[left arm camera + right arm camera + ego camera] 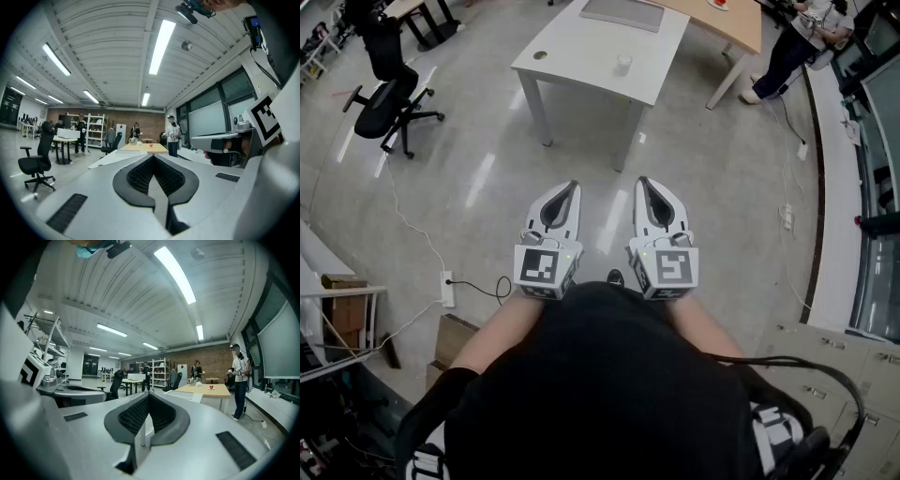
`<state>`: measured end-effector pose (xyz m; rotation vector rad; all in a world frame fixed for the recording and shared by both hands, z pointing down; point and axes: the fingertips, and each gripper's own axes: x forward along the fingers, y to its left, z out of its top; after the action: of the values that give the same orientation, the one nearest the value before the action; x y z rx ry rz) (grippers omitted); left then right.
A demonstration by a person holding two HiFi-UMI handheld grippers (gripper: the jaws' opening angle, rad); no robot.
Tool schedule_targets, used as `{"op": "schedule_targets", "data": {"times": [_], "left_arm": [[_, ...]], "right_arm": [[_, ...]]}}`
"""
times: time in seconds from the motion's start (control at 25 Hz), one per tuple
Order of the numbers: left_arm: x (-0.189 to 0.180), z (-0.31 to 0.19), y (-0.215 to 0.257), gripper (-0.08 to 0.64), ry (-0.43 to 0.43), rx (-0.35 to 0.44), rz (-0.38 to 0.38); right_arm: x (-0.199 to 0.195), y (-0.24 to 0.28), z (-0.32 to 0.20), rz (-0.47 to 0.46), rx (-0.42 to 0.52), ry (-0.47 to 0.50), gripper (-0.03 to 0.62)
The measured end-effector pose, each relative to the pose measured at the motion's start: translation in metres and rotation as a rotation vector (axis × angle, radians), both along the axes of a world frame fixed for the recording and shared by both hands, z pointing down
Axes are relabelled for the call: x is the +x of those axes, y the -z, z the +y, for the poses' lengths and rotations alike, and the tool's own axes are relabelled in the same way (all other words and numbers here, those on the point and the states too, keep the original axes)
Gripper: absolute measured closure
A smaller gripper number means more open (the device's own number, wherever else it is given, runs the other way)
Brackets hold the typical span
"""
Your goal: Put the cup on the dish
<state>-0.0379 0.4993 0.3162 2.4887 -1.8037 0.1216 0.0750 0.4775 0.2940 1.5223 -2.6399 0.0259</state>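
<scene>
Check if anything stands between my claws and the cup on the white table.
Nothing visible does. Only bare floor lies between the left claw, the right claw and the white table. The cup stands near the table's near edge, with nothing in front of it.
</scene>
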Motion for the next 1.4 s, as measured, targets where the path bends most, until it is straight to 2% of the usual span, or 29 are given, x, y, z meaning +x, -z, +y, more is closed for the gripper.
{"op": "schedule_targets", "data": {"times": [0.4, 0.68, 0.92, 1.12, 1.4], "left_arm": [[0.003, -0.012, 0.006, 0.554, -0.048, 0.003, 0.016], [-0.022, 0.002, -0.002, 0.554, -0.059, 0.003, 0.027], [-0.047, 0.020, -0.012, 0.554, -0.079, 0.020, 0.049], [-0.068, 0.025, -0.026, 0.554, -0.081, 0.019, 0.047], [-0.072, 0.026, -0.024, 0.554, -0.097, 0.026, 0.059]], "right_arm": [[-0.001, 0.002, -0.009, 0.020, 0.009, -0.016, 0.578], [-0.022, -0.001, 0.006, 0.011, -0.009, -0.049, 0.578], [-0.046, -0.002, 0.024, -0.003, 0.036, -0.048, 0.578], [-0.066, -0.016, 0.032, -0.023, 0.031, -0.058, 0.578], [-0.071, -0.017, 0.033, -0.013, 0.028, -0.075, 0.578]]}}
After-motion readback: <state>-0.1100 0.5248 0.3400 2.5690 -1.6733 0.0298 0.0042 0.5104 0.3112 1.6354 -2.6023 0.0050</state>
